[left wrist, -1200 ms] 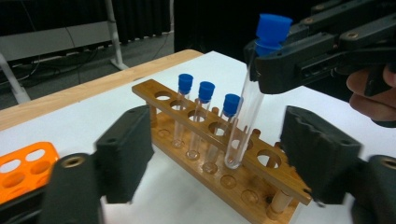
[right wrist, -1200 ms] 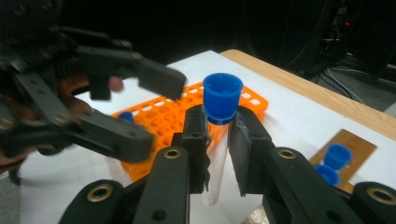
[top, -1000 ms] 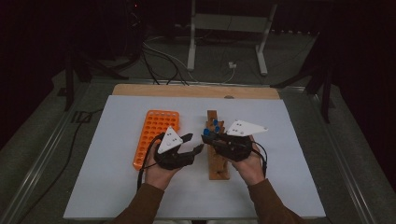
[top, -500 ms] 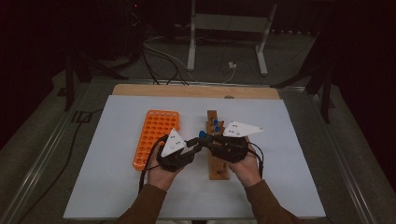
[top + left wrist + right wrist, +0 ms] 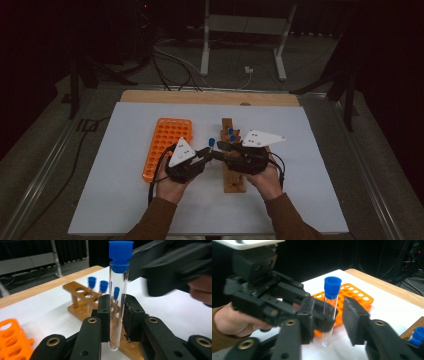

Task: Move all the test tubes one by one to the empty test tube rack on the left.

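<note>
A clear test tube (image 5: 117, 302) with a blue cap stands upright between the two racks, and my left gripper (image 5: 117, 311) is shut on its lower half. In the right gripper view the same tube (image 5: 329, 307) stands inside my right gripper (image 5: 332, 317), whose jaws have just been opening; its right pad (image 5: 353, 320) is clear of the glass. From the high view the two grippers meet tip to tip, left gripper (image 5: 206, 155) and right gripper (image 5: 223, 149), with the blue cap (image 5: 212, 142) above them.
A wooden tube rack (image 5: 234, 177) lies under the right hand and holds blue-capped tubes (image 5: 100, 286) at its far end. An orange rack (image 5: 166, 145) with several empty holes sits left of the left gripper. Both stand on a white mat (image 5: 100, 200).
The two grippers' tips have drawn together around the tube. The left jaws have closed on it and the right jaws have parted. Both hands stay where they were.
</note>
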Available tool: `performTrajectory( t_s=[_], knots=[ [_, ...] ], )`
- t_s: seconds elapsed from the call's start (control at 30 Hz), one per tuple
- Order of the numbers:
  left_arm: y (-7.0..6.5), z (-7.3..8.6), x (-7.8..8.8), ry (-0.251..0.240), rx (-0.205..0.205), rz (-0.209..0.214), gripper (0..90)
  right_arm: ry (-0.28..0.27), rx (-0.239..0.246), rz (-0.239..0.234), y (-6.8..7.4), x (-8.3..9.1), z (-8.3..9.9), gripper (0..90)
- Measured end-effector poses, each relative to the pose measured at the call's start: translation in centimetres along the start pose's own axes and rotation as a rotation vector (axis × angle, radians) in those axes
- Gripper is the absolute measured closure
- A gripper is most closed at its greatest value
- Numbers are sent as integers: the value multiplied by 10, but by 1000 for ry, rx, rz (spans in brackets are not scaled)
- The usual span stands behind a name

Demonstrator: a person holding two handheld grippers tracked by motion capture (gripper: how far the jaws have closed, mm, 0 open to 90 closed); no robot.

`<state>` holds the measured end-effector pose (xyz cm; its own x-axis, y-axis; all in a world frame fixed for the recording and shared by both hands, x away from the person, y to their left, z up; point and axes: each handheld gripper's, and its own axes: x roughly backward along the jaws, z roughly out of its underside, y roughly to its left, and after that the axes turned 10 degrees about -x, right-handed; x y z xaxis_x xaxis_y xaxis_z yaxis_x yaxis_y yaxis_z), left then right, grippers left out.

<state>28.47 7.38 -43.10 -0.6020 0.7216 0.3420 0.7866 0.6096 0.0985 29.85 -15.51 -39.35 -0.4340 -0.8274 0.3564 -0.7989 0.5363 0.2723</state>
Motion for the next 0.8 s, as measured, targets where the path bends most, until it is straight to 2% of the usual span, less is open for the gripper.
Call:
performTrajectory(
  t_s=[0.13, 0.33, 0.57, 0.8],
  knots=[
    [6, 3, 5, -8, 25, -7, 783, 5, 3, 24, -3, 5, 3, 481],
    [12, 4, 14, -23, 43, -15, 783, 14, -12, 97, -13, 11, 12, 327],
    [17, 8, 23, -32, 64, -48, 783, 20, -17, 158, -20, 17, 20, 171],
    [25, 10, 35, -43, 91, -65, 783, 10, -43, 195, -29, 26, 27, 125]
  ],
)
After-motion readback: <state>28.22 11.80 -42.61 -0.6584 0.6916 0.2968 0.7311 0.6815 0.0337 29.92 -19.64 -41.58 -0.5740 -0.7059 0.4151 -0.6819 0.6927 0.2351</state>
